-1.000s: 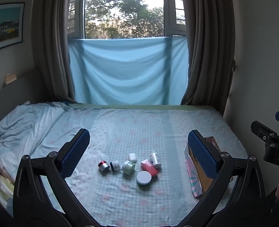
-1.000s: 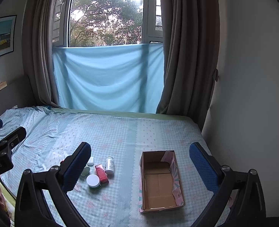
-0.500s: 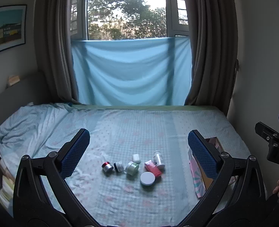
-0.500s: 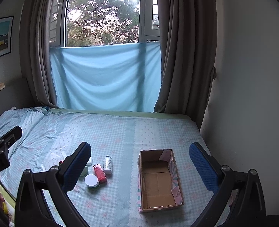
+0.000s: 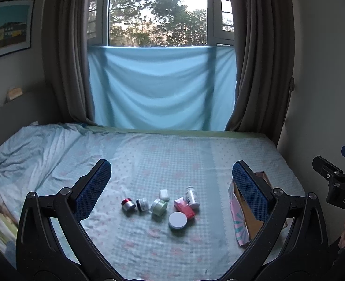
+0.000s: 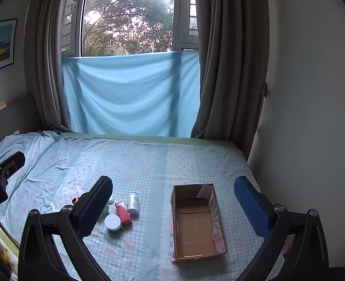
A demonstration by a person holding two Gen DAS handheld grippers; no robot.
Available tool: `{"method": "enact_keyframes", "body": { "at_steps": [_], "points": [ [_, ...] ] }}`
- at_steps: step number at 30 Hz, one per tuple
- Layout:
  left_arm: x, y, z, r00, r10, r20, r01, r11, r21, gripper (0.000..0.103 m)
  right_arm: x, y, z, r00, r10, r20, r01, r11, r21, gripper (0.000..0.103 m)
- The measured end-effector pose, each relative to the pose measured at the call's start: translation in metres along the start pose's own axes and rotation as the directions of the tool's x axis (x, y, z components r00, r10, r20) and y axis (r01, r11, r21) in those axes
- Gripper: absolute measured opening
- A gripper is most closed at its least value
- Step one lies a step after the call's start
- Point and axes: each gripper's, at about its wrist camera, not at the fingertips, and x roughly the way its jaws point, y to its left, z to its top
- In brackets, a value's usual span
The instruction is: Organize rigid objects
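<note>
Several small containers lie clustered on the bed: a red-capped jar (image 5: 128, 205), a dark jar (image 5: 142, 204), a green jar (image 5: 158, 206), a small white case (image 5: 164, 194), a red box (image 5: 184, 208), a white bottle (image 5: 192, 197) and a white-lidded jar (image 5: 177, 220). An empty cardboard box (image 6: 197, 222) sits to their right. My left gripper (image 5: 171, 188) hangs open above the cluster, holding nothing. My right gripper (image 6: 172, 208) is open too, above the box's left edge. In the right wrist view the red box (image 6: 123, 213), white bottle (image 6: 133, 202) and white-lidded jar (image 6: 113, 222) show; the left finger hides the other containers.
The bed (image 5: 172, 154) wears a light blue checked sheet, rumpled at the left. A blue cloth (image 5: 160, 86) hangs under the window between brown curtains (image 5: 261, 58). A wall (image 6: 313, 117) runs close along the bed's right side.
Both grippers have drawn back and up a little, so the containers and the cardboard box sit slightly higher in each view. Both stay open.
</note>
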Motion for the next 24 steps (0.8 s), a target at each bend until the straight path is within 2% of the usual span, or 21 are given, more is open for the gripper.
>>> {"method": "enact_keyframes", "body": {
  "at_steps": [24],
  "points": [
    [0.0001,0.0036,0.0003,1.0,-0.009,-0.001,0.009,1.0,-0.005,0.103,-0.0014,0.0,-0.0022,1.0,0.01,0.008,-0.01,1.0,0.012,0.103]
  ]
}}
